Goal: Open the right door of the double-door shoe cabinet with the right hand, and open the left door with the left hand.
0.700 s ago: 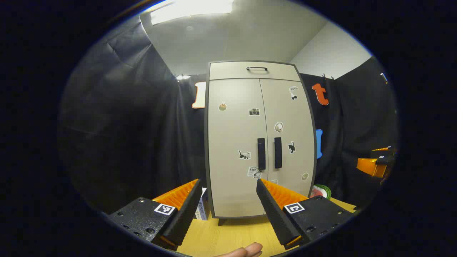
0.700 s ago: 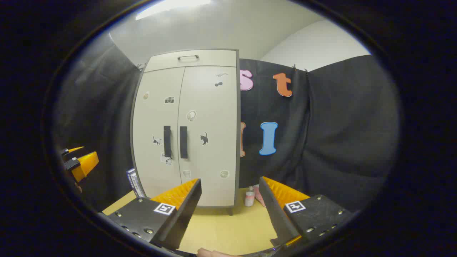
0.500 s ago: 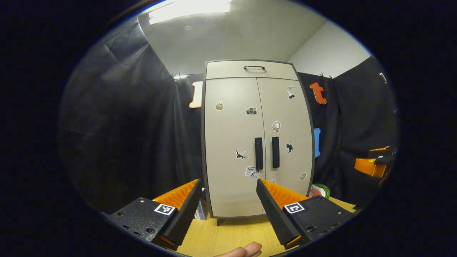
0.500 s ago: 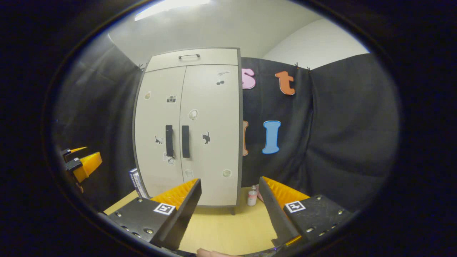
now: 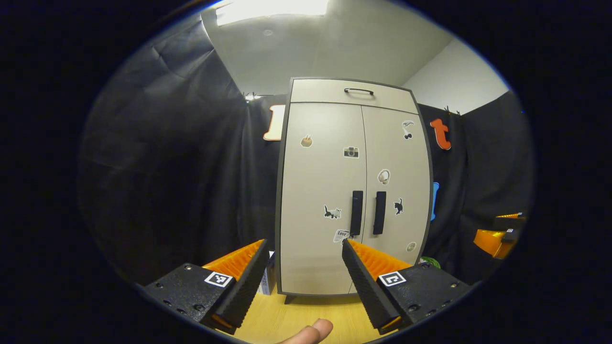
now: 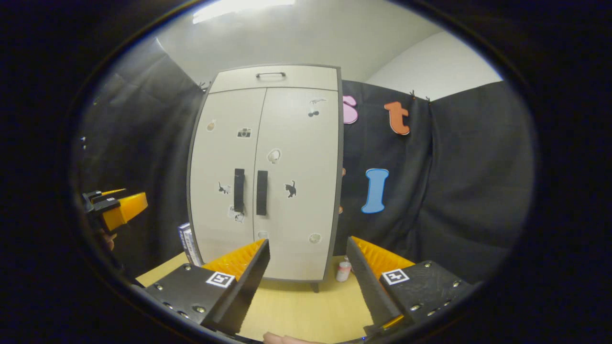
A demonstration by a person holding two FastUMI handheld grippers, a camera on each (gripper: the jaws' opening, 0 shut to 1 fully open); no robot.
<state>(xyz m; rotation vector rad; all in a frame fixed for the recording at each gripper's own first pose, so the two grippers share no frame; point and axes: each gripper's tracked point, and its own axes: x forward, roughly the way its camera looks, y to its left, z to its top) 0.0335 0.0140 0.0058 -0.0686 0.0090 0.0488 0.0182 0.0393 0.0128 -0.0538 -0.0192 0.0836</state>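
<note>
A pale double-door shoe cabinet [image 5: 315,181] [image 6: 224,157] stands on a wooden table, both doors closed and dotted with small stickers. Two black vertical handles sit side by side at the middle seam: the left door's handle [image 5: 356,206] [image 6: 238,183] and the right door's handle [image 5: 379,206] [image 6: 261,186]. My left gripper [image 5: 304,248] is open, some way in front of the cabinet and below the handles. My right gripper [image 6: 308,246] is also open, in front of the cabinet's lower right corner. Each gripper holds nothing. The right gripper [image 5: 497,236] shows far right in the left gripper view; the left gripper [image 6: 117,210] shows far left in the right gripper view.
A top drawer with a thin handle [image 5: 358,91] caps the cabinet. A boxed item [image 6: 189,243] leans at the cabinet's left foot, a small bottle [image 6: 343,270] stands at its right foot, and a green-rimmed thing [image 5: 430,261] lies beside it. Black cloth walls surround the yellow tabletop [image 6: 296,306].
Both grippers have edged closer to the cabinet, which now sits further right in both views. The jaws stay open and the doors stay closed.
</note>
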